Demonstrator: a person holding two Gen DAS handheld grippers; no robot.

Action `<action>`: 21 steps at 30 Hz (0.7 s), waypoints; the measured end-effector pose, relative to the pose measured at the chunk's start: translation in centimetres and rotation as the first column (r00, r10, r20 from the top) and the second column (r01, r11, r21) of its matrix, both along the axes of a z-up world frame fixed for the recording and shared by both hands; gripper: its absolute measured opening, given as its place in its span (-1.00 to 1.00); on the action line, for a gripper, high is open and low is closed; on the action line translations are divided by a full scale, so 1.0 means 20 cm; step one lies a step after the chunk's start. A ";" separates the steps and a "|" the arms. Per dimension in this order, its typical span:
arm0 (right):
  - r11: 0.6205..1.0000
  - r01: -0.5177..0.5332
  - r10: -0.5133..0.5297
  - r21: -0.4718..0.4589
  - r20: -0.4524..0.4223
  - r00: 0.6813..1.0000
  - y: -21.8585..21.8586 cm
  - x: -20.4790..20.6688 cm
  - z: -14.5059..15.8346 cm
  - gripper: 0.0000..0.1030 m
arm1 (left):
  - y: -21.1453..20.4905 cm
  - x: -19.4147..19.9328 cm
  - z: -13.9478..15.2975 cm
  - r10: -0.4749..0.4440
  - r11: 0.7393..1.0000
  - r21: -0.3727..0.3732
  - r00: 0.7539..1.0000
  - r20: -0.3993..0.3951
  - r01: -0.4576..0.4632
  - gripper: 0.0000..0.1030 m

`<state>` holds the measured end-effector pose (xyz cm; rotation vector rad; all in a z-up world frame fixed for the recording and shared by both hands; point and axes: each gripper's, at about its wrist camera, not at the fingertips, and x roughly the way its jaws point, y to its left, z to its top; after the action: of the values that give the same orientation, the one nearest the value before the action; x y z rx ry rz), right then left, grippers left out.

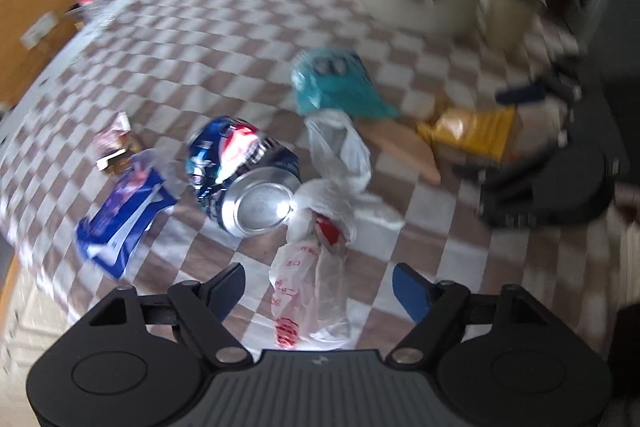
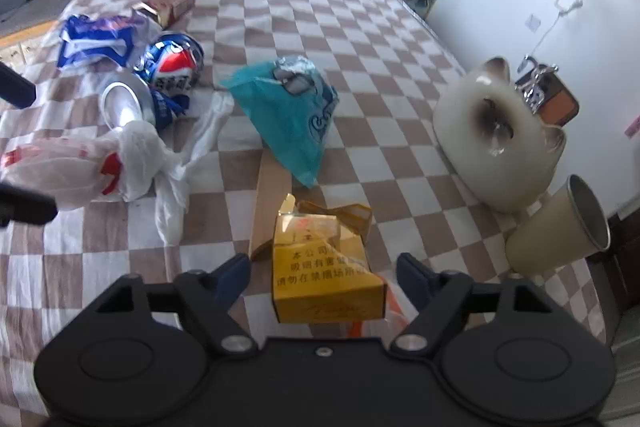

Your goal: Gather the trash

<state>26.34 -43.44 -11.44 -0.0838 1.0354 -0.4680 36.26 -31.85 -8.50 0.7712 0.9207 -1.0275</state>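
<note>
Trash lies on a checkered tablecloth [image 1: 192, 39]. My left gripper [image 1: 320, 291] is open, its jaws on either side of a white plastic bag with red print [image 1: 308, 291]. Beyond it lie a crushed blue Pepsi can [image 1: 244, 175], a blue wrapper [image 1: 124, 223] and a teal bag [image 1: 336, 83]. My right gripper [image 2: 324, 279] is open around a yellow cigarette pack [image 2: 324, 267]. In the right wrist view the white bag [image 2: 80, 167], the can [image 2: 160, 83], the teal bag [image 2: 292, 107] and the blue wrapper [image 2: 100, 39] lie ahead and to the left.
A cat-shaped ceramic jar [image 2: 496, 143] and a beige cup [image 2: 560, 231] stand at the table's right edge. A small brown box [image 2: 172, 5] lies further back. A flat brown cardboard strip [image 2: 272, 187] lies under the teal bag. A white wall is on the right.
</note>
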 end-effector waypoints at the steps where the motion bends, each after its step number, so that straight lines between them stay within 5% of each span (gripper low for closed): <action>1: 1.000 0.015 -0.015 0.010 -0.015 1.000 -0.01 0.02 -0.01 0.47 | -0.02 0.02 -0.02 -0.022 1.000 0.023 1.000 -0.009 0.022 0.50; 6: 0.993 0.086 -0.084 0.084 -0.025 0.996 -0.10 0.04 -0.02 0.16 | -0.10 0.11 -0.09 -0.112 0.987 0.108 0.993 -0.040 0.115 0.23; 12: 0.988 0.089 -0.087 0.127 -0.025 0.996 -0.10 0.01 -0.01 0.16 | -0.19 0.14 -0.17 -0.206 0.955 0.195 0.972 -0.111 0.225 0.20; 16: 0.984 0.087 -0.085 0.155 -0.016 0.996 -0.07 -0.04 0.00 0.15 | -0.21 0.17 -0.23 -0.193 0.951 0.223 0.973 -0.124 0.217 0.02; 21: 0.977 0.088 -0.090 0.197 0.004 0.996 -0.03 -0.13 0.00 0.14 | -0.18 0.19 -0.25 -0.120 0.974 0.171 0.976 -0.183 0.151 -0.24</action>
<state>23.78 -44.13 -11.42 0.1418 1.0708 -0.4446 40.15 -35.46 -13.54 0.9202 1.1352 -1.1538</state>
